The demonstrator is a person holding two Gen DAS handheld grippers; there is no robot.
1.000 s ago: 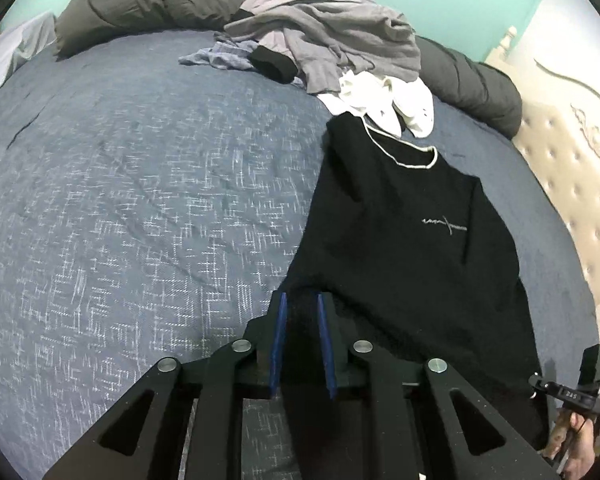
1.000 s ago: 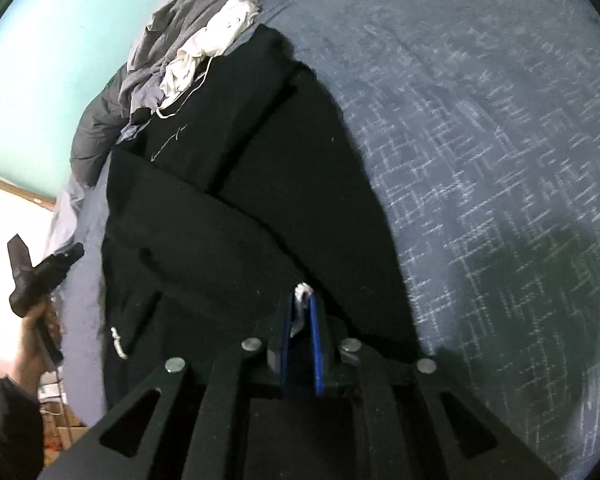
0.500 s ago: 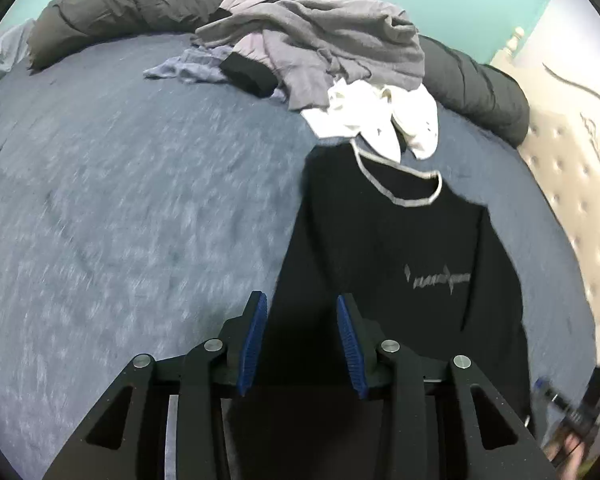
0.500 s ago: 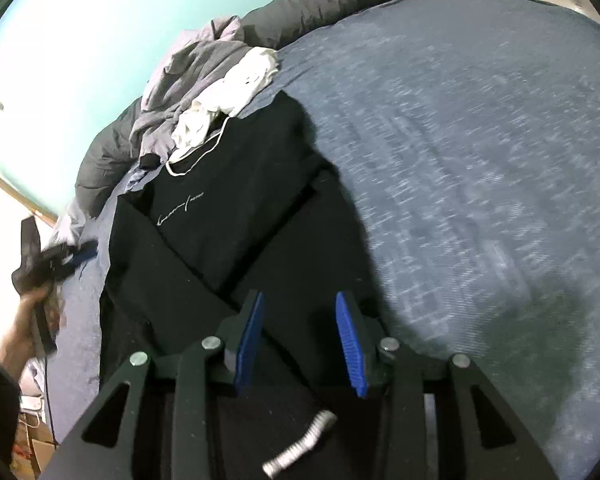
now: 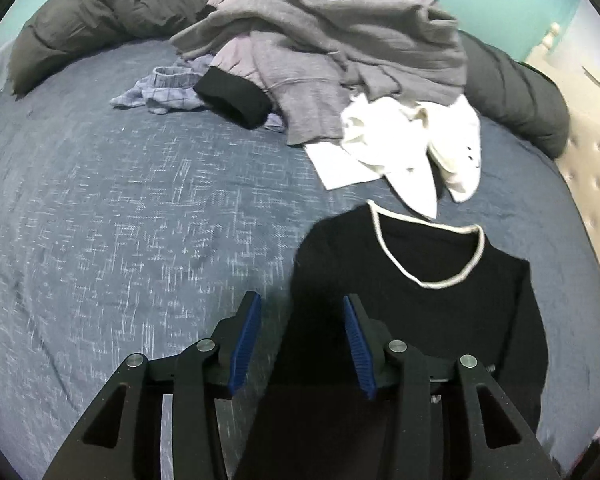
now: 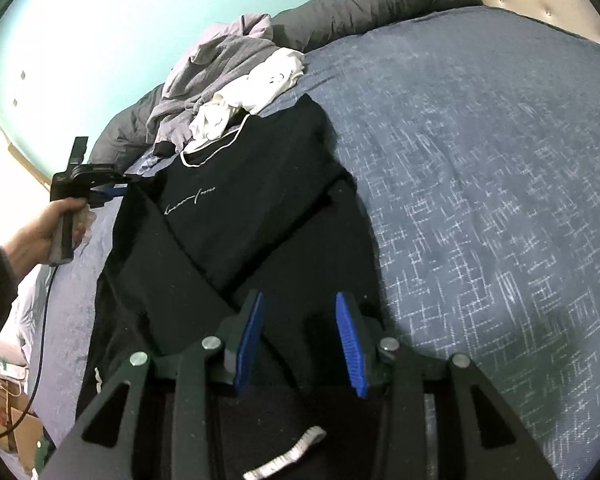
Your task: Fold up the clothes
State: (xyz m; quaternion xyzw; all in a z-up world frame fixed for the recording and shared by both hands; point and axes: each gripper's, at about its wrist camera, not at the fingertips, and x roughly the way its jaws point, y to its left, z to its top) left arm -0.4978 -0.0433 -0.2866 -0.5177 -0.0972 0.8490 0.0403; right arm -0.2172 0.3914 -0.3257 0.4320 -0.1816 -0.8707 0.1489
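A black sweater (image 5: 440, 320) with a white-trimmed collar (image 5: 476, 256) lies flat on the blue bed cover (image 5: 120, 220), one sleeve folded across its front (image 6: 172, 280). My left gripper (image 5: 300, 300) hovers over the sweater's shoulder edge. Its jaws are closing, with the black edge under the gap and the pads not pressing on it. The right wrist view shows that gripper (image 6: 134, 179) in a hand (image 6: 48, 232) at the shoulder. My right gripper (image 6: 300, 298) stands open above the sweater's lower part, holding nothing. A white ribbed strip (image 6: 288, 456) lies below it.
A pile of grey clothes (image 5: 340, 52) and a white garment (image 5: 400, 148) lie just beyond the collar. A dark grey duvet (image 5: 100, 8) runs along the far edge. A padded headboard (image 5: 592, 160) is at the right. Bare bed cover stretches to the left.
My left gripper travelled along the sweater's edge from the hem to the shoulder and its jaws came apart. My right gripper let go of the black cloth and opened.
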